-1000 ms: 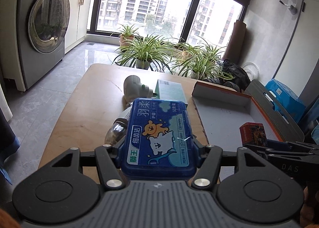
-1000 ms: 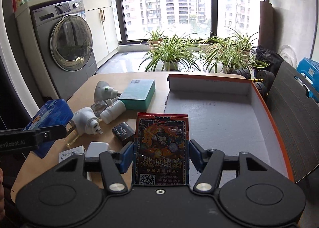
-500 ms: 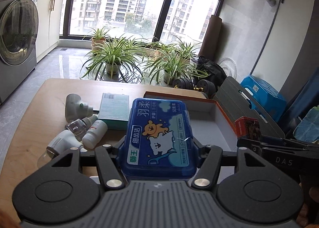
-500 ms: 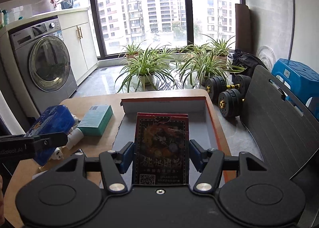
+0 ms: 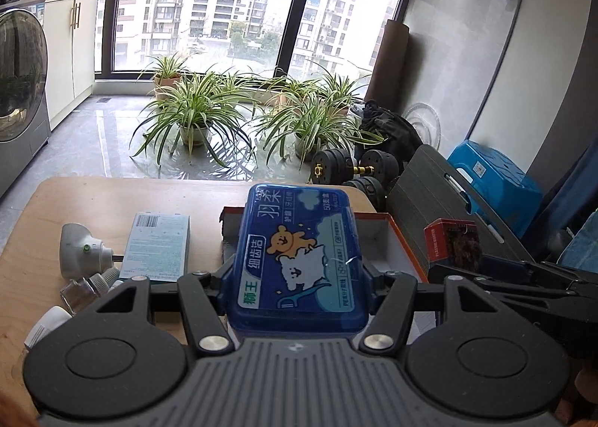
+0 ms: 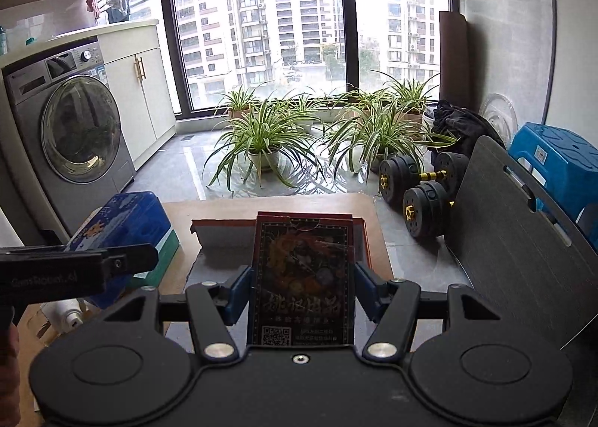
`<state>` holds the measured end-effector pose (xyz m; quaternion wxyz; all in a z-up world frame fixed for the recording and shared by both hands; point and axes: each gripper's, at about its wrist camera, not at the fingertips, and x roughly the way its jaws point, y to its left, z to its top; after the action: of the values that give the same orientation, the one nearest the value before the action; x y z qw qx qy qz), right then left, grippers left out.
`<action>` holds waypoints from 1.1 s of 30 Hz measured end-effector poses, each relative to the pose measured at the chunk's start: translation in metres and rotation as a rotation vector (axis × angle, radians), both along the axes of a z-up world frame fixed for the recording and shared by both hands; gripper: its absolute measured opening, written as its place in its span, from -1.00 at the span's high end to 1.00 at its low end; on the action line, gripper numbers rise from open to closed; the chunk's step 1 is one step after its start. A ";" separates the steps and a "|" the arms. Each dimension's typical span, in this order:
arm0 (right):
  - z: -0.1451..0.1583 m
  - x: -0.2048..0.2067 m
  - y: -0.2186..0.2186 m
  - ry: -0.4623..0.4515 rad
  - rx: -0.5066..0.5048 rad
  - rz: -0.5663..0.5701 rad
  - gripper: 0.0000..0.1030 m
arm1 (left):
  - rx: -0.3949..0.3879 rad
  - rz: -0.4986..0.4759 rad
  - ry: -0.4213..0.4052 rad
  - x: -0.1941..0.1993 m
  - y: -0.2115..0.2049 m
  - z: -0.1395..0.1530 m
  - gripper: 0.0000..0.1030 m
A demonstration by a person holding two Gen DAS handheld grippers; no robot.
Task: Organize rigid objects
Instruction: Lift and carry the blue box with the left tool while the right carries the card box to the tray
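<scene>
Now both loads have swung over the orange-rimmed box (image 5: 401, 236) (left gripper (image 5: 297, 273) pinching the blue floss case (image 5: 299, 258), right gripper (image 6: 302, 285) the card pack (image 6: 302, 277)), so release looks next.

A blue plastic floss box (image 5: 299, 255) with a cartoon bear and dog on its lid is held flat, label up, above the near end of an open cardboard tray (image 5: 385, 236) with orange edges and a grey floor. A dark red card pack (image 6: 303, 277) with a QR code is held upright over the same tray. On the wooden table left of the tray lie a teal carton (image 5: 157, 245), a white plug-in device (image 5: 80, 249) and small bottles (image 5: 84, 285).
</scene>
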<state>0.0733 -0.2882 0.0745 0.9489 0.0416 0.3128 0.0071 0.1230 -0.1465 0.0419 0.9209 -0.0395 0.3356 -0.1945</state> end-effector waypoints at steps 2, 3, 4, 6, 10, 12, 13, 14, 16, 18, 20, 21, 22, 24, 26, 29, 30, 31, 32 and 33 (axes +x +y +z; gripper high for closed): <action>-0.002 0.004 -0.002 0.001 -0.001 0.002 -0.39 | 0.003 0.001 0.002 0.005 -0.004 -0.001 -0.20; -0.003 0.008 -0.003 0.003 -0.004 0.003 -0.39 | 0.006 0.002 0.004 0.006 -0.006 -0.001 -0.20; -0.004 0.011 -0.004 0.004 -0.010 0.003 -0.39 | 0.010 0.004 0.006 0.008 -0.007 -0.003 -0.20; -0.008 0.018 -0.003 0.006 -0.025 0.005 -0.39 | 0.017 0.005 0.009 0.010 -0.008 -0.005 -0.20; -0.016 0.031 -0.004 0.020 -0.018 0.017 -0.39 | 0.030 0.011 0.017 0.016 -0.010 -0.009 -0.20; -0.020 0.037 -0.003 0.024 -0.024 0.019 -0.39 | 0.036 0.015 0.019 0.021 -0.013 -0.009 -0.20; -0.021 0.039 -0.002 0.025 -0.029 0.022 -0.39 | 0.037 0.017 0.019 0.022 -0.014 -0.010 -0.20; -0.023 0.042 -0.001 0.028 -0.034 0.026 -0.39 | 0.040 0.018 0.021 0.024 -0.015 -0.010 -0.20; -0.026 0.047 0.000 0.034 -0.034 0.035 -0.39 | 0.046 0.020 0.023 0.026 -0.016 -0.012 -0.20; -0.029 0.051 0.001 0.038 -0.029 0.043 -0.39 | 0.054 0.024 0.022 0.028 -0.016 -0.014 -0.20; -0.032 0.056 0.002 0.043 -0.037 0.046 -0.39 | 0.049 0.030 0.027 0.030 -0.014 -0.016 -0.20; -0.033 0.059 0.002 0.046 -0.042 0.048 -0.39 | 0.049 0.032 0.029 0.031 -0.015 -0.016 -0.20; -0.034 0.061 0.003 0.048 -0.047 0.051 -0.39 | 0.050 0.034 0.029 0.032 -0.015 -0.017 -0.20; -0.034 0.064 0.005 0.048 -0.058 0.057 -0.39 | 0.051 0.038 0.032 0.034 -0.015 -0.018 -0.20; -0.035 0.067 0.006 0.051 -0.057 0.064 -0.39 | 0.053 0.042 0.034 0.035 -0.015 -0.019 -0.20; -0.036 0.070 0.006 0.054 -0.056 0.068 -0.39 | 0.059 0.048 0.033 0.037 -0.015 -0.021 -0.20; -0.036 0.072 0.006 0.056 -0.058 0.073 -0.39 | 0.060 0.050 0.032 0.037 -0.014 -0.022 -0.20; -0.037 0.074 0.007 0.058 -0.057 0.075 -0.39 | 0.061 0.052 0.032 0.038 -0.014 -0.022 -0.20; -0.037 0.075 0.007 0.060 -0.057 0.077 -0.39 | 0.061 0.052 0.034 0.038 -0.014 -0.023 -0.20; -0.038 0.076 0.008 0.061 -0.057 0.080 -0.39 | 0.064 0.052 0.035 0.039 -0.014 -0.024 -0.20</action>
<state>0.1493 -0.2807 0.0361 0.9387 0.0020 0.3431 0.0346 0.1622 -0.1607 0.0183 0.9205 -0.0220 0.3563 -0.1590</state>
